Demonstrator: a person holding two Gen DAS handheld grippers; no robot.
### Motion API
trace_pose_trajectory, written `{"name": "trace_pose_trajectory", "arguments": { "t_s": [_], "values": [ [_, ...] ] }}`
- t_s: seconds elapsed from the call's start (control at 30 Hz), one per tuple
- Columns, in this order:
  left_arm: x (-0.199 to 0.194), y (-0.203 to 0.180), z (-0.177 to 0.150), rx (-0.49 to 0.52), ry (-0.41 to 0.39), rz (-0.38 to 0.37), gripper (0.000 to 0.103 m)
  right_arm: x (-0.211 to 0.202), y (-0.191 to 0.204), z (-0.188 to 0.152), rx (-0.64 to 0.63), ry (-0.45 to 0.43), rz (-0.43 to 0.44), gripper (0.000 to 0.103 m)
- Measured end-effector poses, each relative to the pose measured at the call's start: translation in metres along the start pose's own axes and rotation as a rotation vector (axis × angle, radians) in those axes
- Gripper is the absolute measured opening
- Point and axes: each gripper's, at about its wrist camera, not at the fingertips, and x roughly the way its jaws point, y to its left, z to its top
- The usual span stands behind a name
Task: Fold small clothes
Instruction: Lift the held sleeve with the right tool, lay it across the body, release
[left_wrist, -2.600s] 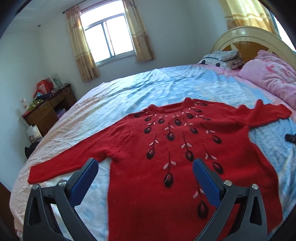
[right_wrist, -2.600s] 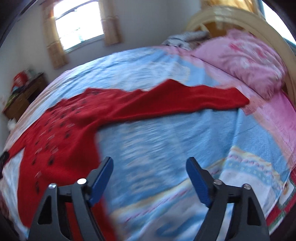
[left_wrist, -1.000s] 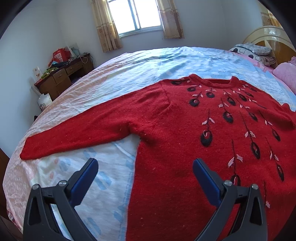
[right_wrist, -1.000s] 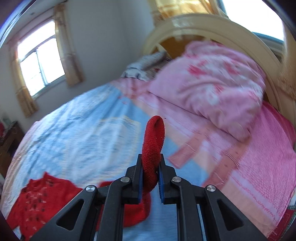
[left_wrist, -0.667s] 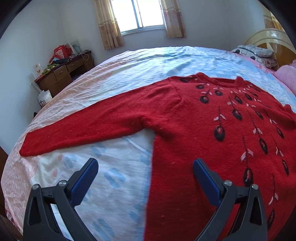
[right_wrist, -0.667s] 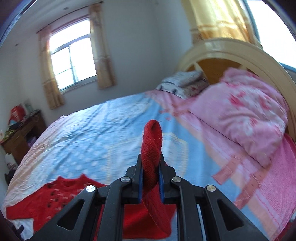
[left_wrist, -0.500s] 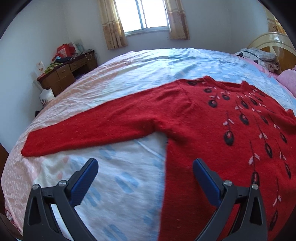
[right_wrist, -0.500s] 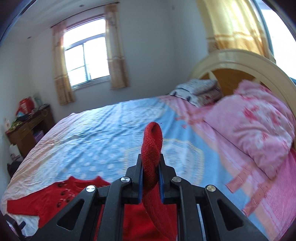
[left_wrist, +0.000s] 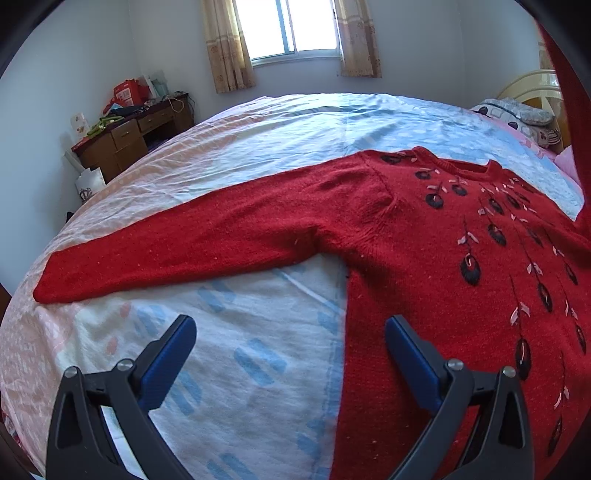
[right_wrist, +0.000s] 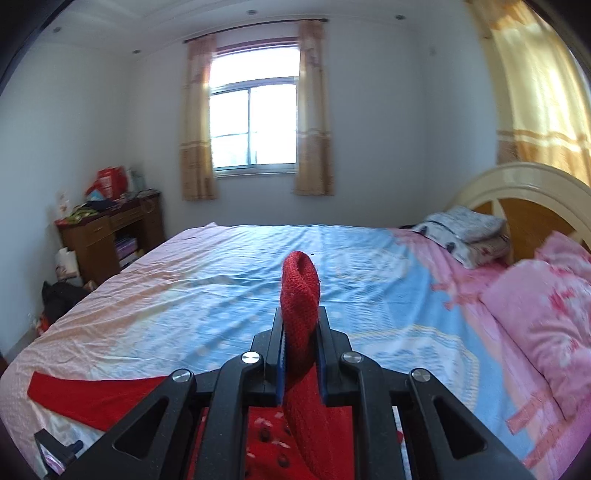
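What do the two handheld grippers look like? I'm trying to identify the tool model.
Both match: the left gripper and right gripper have black plastic frames with triangular cut-outs, silver screws at the pivots, and blue finger pads. No cables, markings, hands or sleeves show.

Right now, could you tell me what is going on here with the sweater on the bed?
A person is folding a red sweater spread on the bed. The right gripper is shut on the end of one sleeve and holds it lifted above the sweater's body. The left gripper is open and hovers over the sheet by the sweater's side edge, holding nothing. The other sleeve lies flat, stretched out across the bed.
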Motion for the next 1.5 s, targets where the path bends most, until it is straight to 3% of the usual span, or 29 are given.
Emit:
{"name": "trace_pose_trajectory", "arguments": {
  "t_s": [0.2, 0.33, 0.53, 0.73, 0.83, 0.87, 0.93, 0.97, 1.07, 1.2, 1.33, 1.5],
  "values": [
    [0.002, 0.008, -0.002, -0.038, 0.0, -0.014, 0.103, 0.024, 0.067, -0.01, -0.034, 0.019, 0.102, 0.013],
    [0.005, 0.019, -0.003, -0.104, 0.001, -0.023, 0.103, 0.048, 0.114, -0.037, -0.048, 0.064, 0.174, 0.013],
    [0.008, 0.027, -0.006, -0.165, 0.01, -0.04, 0.103, 0.101, 0.19, -0.119, -0.142, 0.183, 0.239, 0.013],
    [0.007, 0.026, -0.009, -0.174, -0.01, -0.024, 0.103, 0.143, 0.208, -0.185, -0.139, 0.339, 0.276, 0.013],
    [0.005, 0.025, -0.01, -0.17, -0.019, -0.021, 0.103, 0.16, 0.21, -0.21, -0.167, 0.45, 0.34, 0.015],
    [0.005, 0.027, -0.01, -0.169, -0.019, -0.024, 0.103, 0.16, 0.209, -0.212, -0.174, 0.463, 0.348, 0.019],
    [0.002, 0.027, -0.01, -0.168, -0.02, -0.032, 0.103, 0.152, 0.201, -0.214, -0.184, 0.464, 0.35, 0.055],
    [0.001, 0.028, -0.009, -0.168, -0.022, -0.04, 0.103, 0.145, 0.19, -0.212, -0.169, 0.469, 0.36, 0.061],
    [-0.006, 0.027, -0.007, -0.148, -0.016, -0.063, 0.103, 0.124, 0.153, -0.208, -0.12, 0.465, 0.355, 0.062],
    [-0.02, 0.023, 0.011, -0.091, -0.061, -0.065, 0.103, 0.09, 0.096, -0.211, -0.133, 0.449, 0.267, 0.062],
    [-0.029, 0.011, 0.041, -0.035, -0.109, -0.122, 0.103, 0.066, 0.04, -0.214, -0.139, 0.41, 0.153, 0.062],
    [-0.002, -0.021, 0.066, 0.052, -0.128, -0.022, 0.103, 0.063, -0.014, -0.219, -0.093, 0.383, 0.058, 0.062]
  ]
}}
